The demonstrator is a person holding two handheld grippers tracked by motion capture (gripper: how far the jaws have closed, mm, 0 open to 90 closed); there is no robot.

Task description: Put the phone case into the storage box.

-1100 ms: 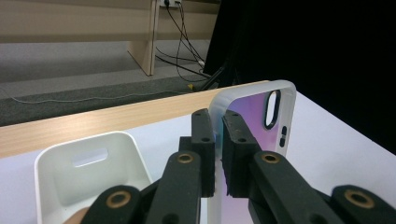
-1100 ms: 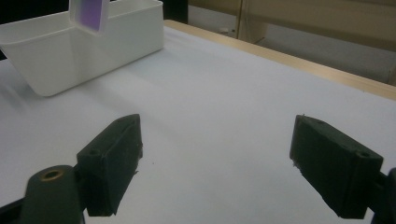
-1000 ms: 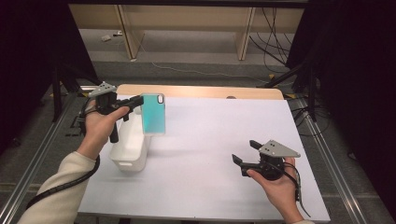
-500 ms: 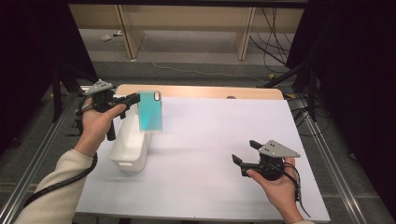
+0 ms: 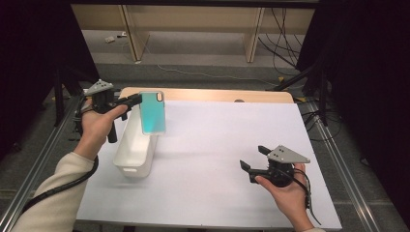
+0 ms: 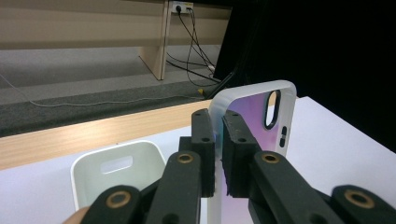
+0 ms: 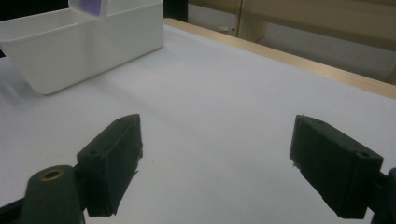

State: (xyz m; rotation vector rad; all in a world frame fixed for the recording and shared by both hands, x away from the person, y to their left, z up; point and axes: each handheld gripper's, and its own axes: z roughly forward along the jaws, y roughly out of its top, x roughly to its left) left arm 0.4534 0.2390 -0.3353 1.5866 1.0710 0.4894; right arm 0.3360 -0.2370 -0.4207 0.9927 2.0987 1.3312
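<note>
Since a moment ago, the left hand-held gripper [image 5: 134, 100] has carried the phone case [image 5: 153, 112] a little to the left and a bit farther back, so it now hangs over the far end of the white bin [image 5: 134, 151]. That likely means the case is going into the bin, and the drop is close. The right hand-held gripper [image 5: 253, 158] has stayed in the same spot, low over the white surface [image 5: 217, 145] on the near right side.

In the left gripper view, the two black jaws are squeezed tight on one long edge of the case [image 6: 261, 112], with only the thin wall of the case between them. The case stands upright, with its camera hole near the top. It shines teal from above and purple up close. It is up in the air and does not touch the bin [image 6: 112, 172] or the surface.

In the right gripper view, the jaws of the right hand-held gripper [image 7: 217, 163] stand wide apart. Nothing is between them. They touch nothing, and the bin [image 7: 84, 42] sits well away from them.
</note>
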